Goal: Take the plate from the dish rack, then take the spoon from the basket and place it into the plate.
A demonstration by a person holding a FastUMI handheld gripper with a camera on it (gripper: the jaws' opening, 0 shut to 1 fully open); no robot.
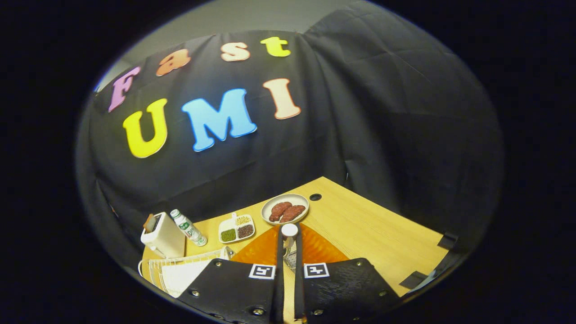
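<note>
My gripper (289,231) hovers high above the table with its fingers close together. Between the fingertips sits a white rounded end, and a grey metal part runs down the narrow gap below it; this looks like the spoon (289,230), and both fingers press on it. Straight beneath the fingers lies an orange mat (317,249). Left of the gripper stands the white wire dish rack (155,267), with a white flat shape (180,275) in it that may be the plate. The gripper body hides the table directly under it.
Beyond the fingers, a plate with brown meat pieces (285,209) sits near a round hole (315,197) in the wooden table (378,238). To its left stand a white divided tray of grains (236,229), a small bottle (189,227) and a white toaster (163,235). Black cloth walls the booth.
</note>
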